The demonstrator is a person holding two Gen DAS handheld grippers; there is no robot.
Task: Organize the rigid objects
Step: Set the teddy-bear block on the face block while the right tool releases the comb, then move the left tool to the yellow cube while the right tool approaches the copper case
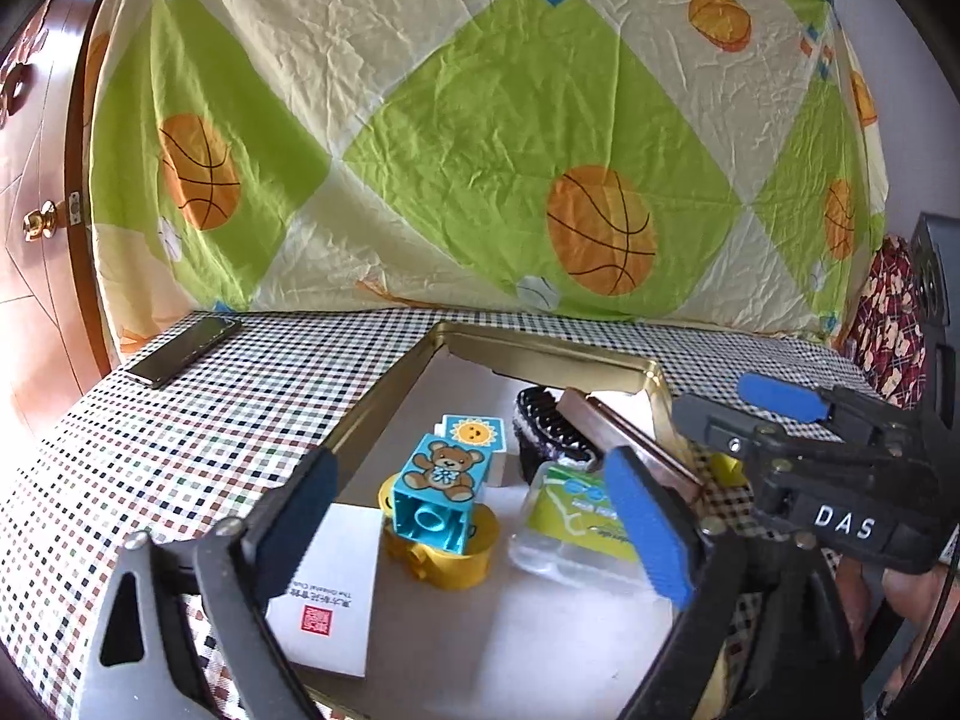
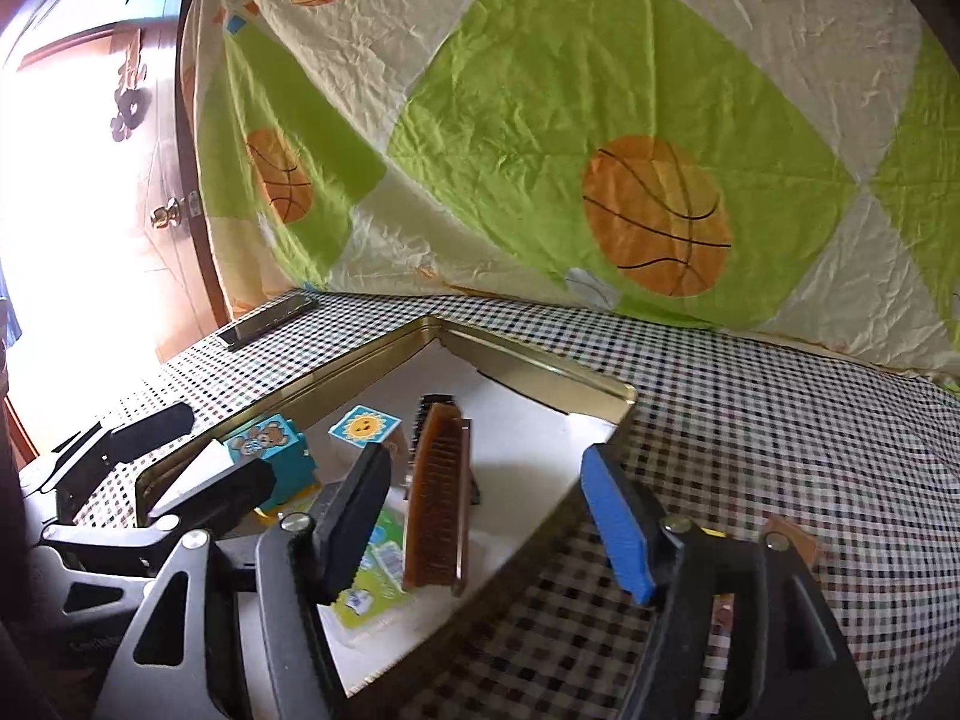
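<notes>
**Crowded tin, both tongs empty: knock-over risk**

Behind the counter (image 1: 252, 396) hangs a wrinkled sheet w/ basketball print (image 1: 480, 138); the counter has a checked cloth. On it sits the gold tin tray (image 1: 384, 396), corner pointing to 12 o'clock, holding the rigid objects.

Left tongs (image 1: 474, 516): wide open, holding nothing, hovering over the near part of the tray. Teddy block (image 1: 441, 495) sits tilted on a yellow piece (image 1: 444, 558), sun block (image 1: 474, 435) just behind at 12 o'clock. White card (image 1: 327, 600) at 8 o'clock, clear plastic box w/ green label (image 1: 576, 528) at 3 o'clock, partly behind the blue pad.

Right tongs (image 2: 486, 516): also open, empty, above the tray's right rim. Brush (image 2: 435, 498) stands on its edge, leaning, between the pads in right wrist view.

Risks, in my judgement:
- Teddy block is not seated flat; a touch from a pad can tip it off.
- Brush on edge can fall on the plastic box if nudged.
- Both tongs are near each other; they may collide over the tray.
- Right pad may catch the rim and shift the whole tray.
</notes>
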